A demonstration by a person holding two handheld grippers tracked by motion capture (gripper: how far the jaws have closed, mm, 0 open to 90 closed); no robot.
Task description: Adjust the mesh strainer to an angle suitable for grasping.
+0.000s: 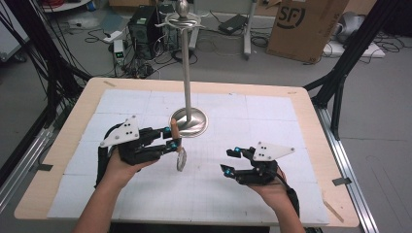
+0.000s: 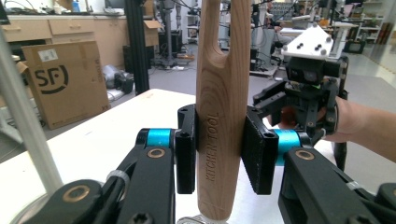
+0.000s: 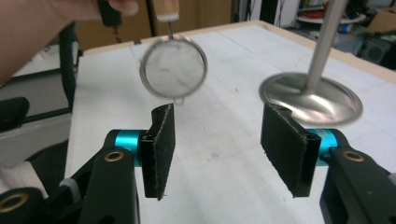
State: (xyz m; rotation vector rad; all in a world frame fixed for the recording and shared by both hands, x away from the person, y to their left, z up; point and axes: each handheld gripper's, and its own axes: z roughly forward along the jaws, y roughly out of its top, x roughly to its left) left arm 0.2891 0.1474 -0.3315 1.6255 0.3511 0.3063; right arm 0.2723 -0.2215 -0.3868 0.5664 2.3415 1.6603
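Observation:
My left gripper (image 1: 174, 138) is shut on the wooden handle (image 2: 219, 116) of a small mesh strainer (image 1: 181, 160). The handle stands upright between the pads and the round sieve (image 3: 173, 67) hangs below it, just above the white mat. A tall metal stand (image 1: 186, 63) with a round base (image 1: 189, 121) and hooks at its top rises just behind the strainer. My right gripper (image 1: 229, 161) is open to the right of the strainer with nothing between its pads (image 3: 159, 140), and it points toward the sieve. The left gripper view shows it (image 2: 280, 109) beyond the handle.
The white mat (image 1: 252, 111) covers most of the wooden table (image 1: 311, 121). Beyond the far edge the floor holds a cardboard box (image 1: 303, 24), a computer tower (image 1: 143, 31) and loose cables. Black frame legs (image 1: 340, 82) stand at the right.

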